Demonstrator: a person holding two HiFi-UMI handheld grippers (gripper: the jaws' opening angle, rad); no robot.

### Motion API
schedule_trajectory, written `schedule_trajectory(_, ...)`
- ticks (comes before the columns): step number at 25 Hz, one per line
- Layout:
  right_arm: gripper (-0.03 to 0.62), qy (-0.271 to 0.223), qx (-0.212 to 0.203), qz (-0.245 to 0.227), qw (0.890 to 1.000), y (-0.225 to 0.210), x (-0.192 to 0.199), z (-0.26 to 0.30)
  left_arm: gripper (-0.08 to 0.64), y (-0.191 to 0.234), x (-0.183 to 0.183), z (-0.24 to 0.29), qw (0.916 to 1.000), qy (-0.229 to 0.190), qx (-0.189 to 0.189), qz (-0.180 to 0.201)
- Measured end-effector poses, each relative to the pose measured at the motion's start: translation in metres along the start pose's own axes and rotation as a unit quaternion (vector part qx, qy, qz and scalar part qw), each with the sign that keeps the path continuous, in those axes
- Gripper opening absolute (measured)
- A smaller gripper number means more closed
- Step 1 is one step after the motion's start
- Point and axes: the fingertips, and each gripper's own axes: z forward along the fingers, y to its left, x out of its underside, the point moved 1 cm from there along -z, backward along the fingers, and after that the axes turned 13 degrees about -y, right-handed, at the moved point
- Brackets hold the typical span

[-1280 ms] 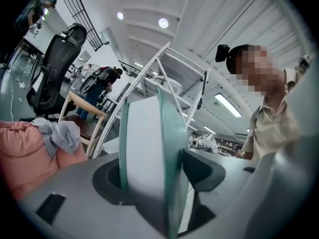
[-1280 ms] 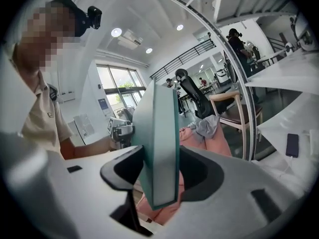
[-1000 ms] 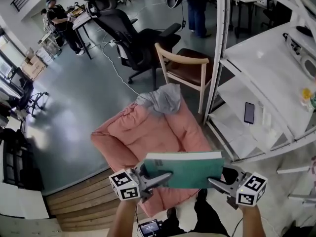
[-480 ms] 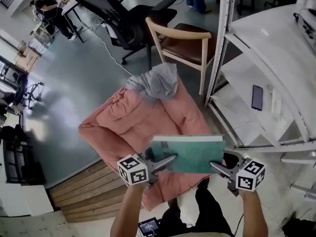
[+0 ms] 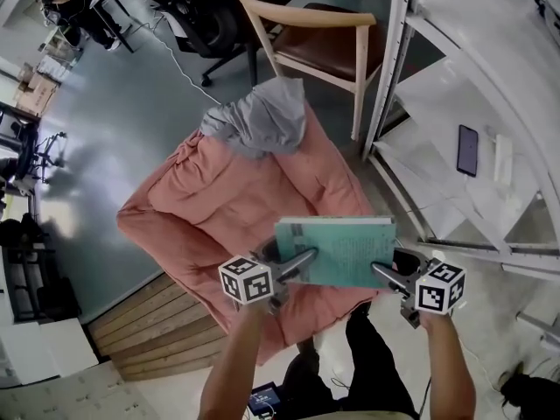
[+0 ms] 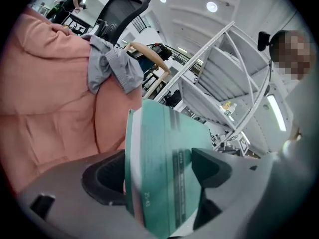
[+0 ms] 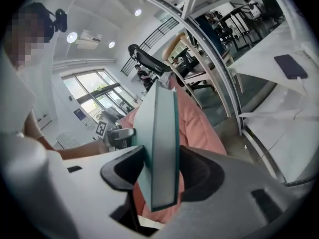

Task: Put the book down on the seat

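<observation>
A teal book (image 5: 337,250) hangs flat over the front part of the pink cushioned seat (image 5: 219,208), held at both short ends. My left gripper (image 5: 302,261) grips its left end and my right gripper (image 5: 378,272) its right end. In the left gripper view the book (image 6: 159,158) sits slanted between the jaws, which have just been opening; both pads still touch it. In the right gripper view the book (image 7: 160,143) stands edge-on between the pads, pinched on both sides.
A grey garment (image 5: 258,121) lies on the seat's back. A wooden chair (image 5: 306,33) stands behind it. A white shelf rack (image 5: 437,86) with a phone (image 5: 468,150) is on the right. A wooden step (image 5: 149,331) is at lower left.
Both grippers have come down with the book toward the pink seat. The seat now fills more of the head view. The book stays level between them.
</observation>
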Motion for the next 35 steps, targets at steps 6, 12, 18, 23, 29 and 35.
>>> schedule_trajectory(6, 0.207, 0.011, 0.019, 0.02, 1.0, -0.041, 0.024, 0.02, 0.374, 0.042, 0.034, 0.024, 0.9992, 0.015, -0.034, -0.016)
schedule_trajectory(12, 0.206, 0.025, 0.045, 0.02, 0.998, -0.082, 0.046, 0.03, 0.377, 0.078, 0.073, 0.048, 0.9968, 0.034, -0.067, -0.026)
schedule_trajectory(18, 0.163, 0.059, 0.069, -0.024, 0.996, -0.109, 0.07, 0.051, 0.374, 0.091, 0.117, 0.077, 0.9953, 0.055, -0.065, -0.047)
schedule_trajectory(23, 0.17, 0.084, 0.064, -0.052, 0.993, -0.112, 0.086, 0.072, 0.374, 0.097, 0.155, 0.093, 0.9918, 0.088, -0.069, -0.063)
schedule_trajectory(29, 0.216, 0.084, 0.073, -0.087, 0.99, -0.118, 0.088, 0.079, 0.374, 0.108, 0.168, 0.09, 0.9904, 0.084, -0.077, -0.077)
schedule_trajectory(35, 0.222, 0.08, 0.074, -0.089, 0.99, -0.109, 0.082, 0.076, 0.374, 0.106, 0.163, 0.081, 0.9906, 0.081, -0.075, -0.08)
